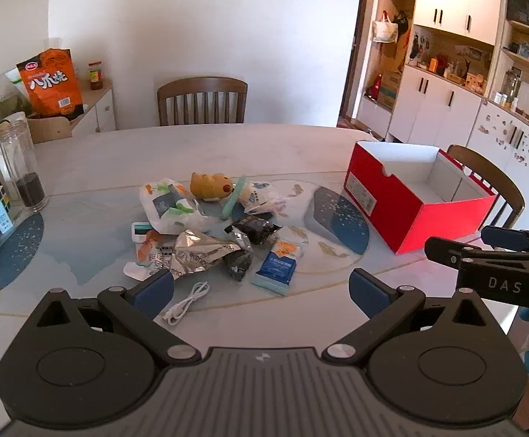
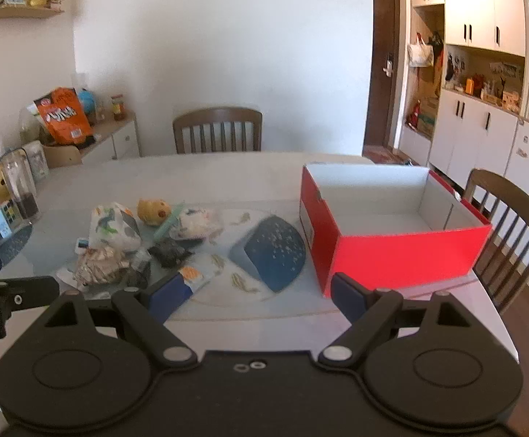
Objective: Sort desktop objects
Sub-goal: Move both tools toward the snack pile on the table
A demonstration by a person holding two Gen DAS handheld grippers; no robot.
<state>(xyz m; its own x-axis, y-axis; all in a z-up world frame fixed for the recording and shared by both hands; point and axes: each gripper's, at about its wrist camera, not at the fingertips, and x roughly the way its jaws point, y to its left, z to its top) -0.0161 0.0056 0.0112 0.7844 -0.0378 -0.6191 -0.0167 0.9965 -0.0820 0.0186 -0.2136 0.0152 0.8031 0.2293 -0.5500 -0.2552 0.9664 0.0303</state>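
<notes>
A heap of small items lies mid-table: a yellow plush toy [image 1: 211,186], a white printed bag [image 1: 170,205], a crumpled foil wrapper [image 1: 202,253], a black wrapper [image 1: 255,229], a blue sachet [image 1: 277,266] and a white cable [image 1: 188,302]. An open red box [image 1: 415,196] with a white, bare inside stands to the right. My left gripper [image 1: 261,293] hovers open over the table's near edge, just short of the cable. My right gripper [image 2: 253,293] is open too, between the heap [image 2: 137,251] and the red box [image 2: 392,229], holding nothing.
Two wooden chairs [image 1: 202,102] [image 2: 512,225] stand at the far side and the right end. A glass jar [image 1: 22,171], a puzzle cube box [image 1: 0,207] and snack bags [image 1: 51,82] crowd the left. Cabinets [image 1: 446,102] line the right wall.
</notes>
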